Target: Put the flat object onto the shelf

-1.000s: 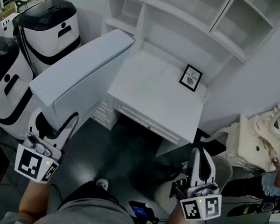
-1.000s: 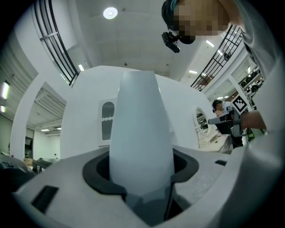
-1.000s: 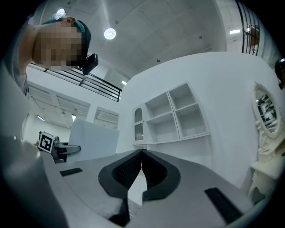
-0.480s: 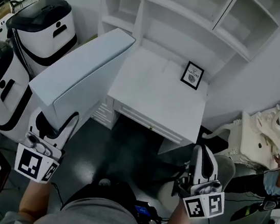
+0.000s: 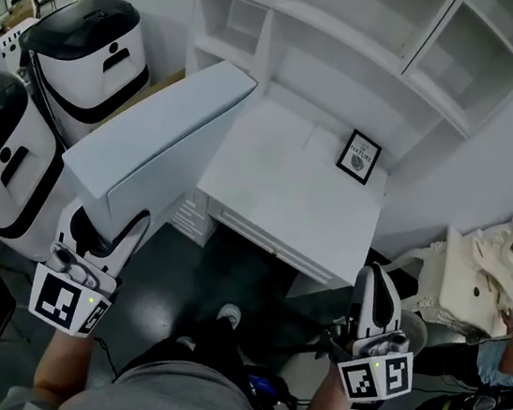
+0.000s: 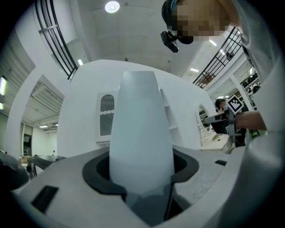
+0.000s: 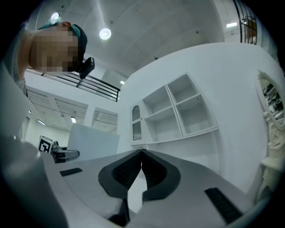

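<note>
Nearest, in front of the white surface (image 5: 286, 194), the left tool (image 5: 110, 222) is clamped on the lower end of the flat object (image 5: 156, 143). This pale panel fills the gap between the tool's half-spread jaws and slants up along the surface's left side, its far end by the back left corner. The right tool (image 5: 371, 280) hangs off the surface's front right corner, its jaws pressed together on nothing. A framed picture (image 5: 360, 156) stands at the surface's back right. Behind the surface rises the white shelf (image 5: 354, 47).
</note>
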`<state>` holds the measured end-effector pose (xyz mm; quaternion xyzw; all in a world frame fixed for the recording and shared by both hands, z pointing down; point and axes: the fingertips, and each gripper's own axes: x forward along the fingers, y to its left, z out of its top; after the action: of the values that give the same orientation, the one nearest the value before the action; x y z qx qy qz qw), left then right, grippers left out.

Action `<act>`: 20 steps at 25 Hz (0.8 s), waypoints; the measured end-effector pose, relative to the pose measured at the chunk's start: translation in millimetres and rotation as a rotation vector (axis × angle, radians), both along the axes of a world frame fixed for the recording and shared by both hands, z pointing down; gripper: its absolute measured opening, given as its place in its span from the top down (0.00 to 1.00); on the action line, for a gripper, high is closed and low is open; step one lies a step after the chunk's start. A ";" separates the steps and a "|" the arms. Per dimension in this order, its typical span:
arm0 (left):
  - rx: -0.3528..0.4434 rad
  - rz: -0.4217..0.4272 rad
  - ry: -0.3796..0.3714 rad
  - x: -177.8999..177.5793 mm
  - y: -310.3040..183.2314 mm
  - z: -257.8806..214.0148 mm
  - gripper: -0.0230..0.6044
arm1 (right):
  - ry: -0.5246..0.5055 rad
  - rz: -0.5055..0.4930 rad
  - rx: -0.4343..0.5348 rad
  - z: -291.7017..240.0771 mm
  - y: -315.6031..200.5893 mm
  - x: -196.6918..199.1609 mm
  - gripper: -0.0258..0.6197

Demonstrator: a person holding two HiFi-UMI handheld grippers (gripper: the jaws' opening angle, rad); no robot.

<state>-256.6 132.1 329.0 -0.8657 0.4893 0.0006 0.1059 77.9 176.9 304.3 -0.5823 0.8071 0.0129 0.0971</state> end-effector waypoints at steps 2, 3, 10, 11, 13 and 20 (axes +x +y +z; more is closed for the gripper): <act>0.008 -0.012 0.002 5.9 -14.0 -3.1 0.54 | 0.000 -0.012 0.005 -1.9 -17.9 6.4 0.92; 0.012 -0.018 0.004 9.4 -21.6 -4.5 0.54 | 0.001 -0.018 0.005 -2.7 -26.9 10.2 0.92; 0.036 -0.058 0.020 43.2 -78.4 -17.4 0.54 | 0.006 -0.044 0.007 -8.0 -91.8 47.9 0.92; 0.039 -0.062 0.022 49.2 -85.2 -18.8 0.54 | 0.005 -0.043 0.010 -8.8 -100.2 54.5 0.92; 0.041 -0.069 0.022 61.3 -98.5 -19.7 0.54 | 0.000 -0.032 0.020 -10.2 -114.9 69.9 0.92; 0.028 -0.107 0.006 93.6 -135.4 -16.6 0.54 | -0.027 -0.045 0.002 1.9 -158.8 113.7 0.92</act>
<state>-163.1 -3.3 312.5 -0.8367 0.5352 0.0043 0.1163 191.6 18.1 306.2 -0.5641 0.8185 0.0037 0.1087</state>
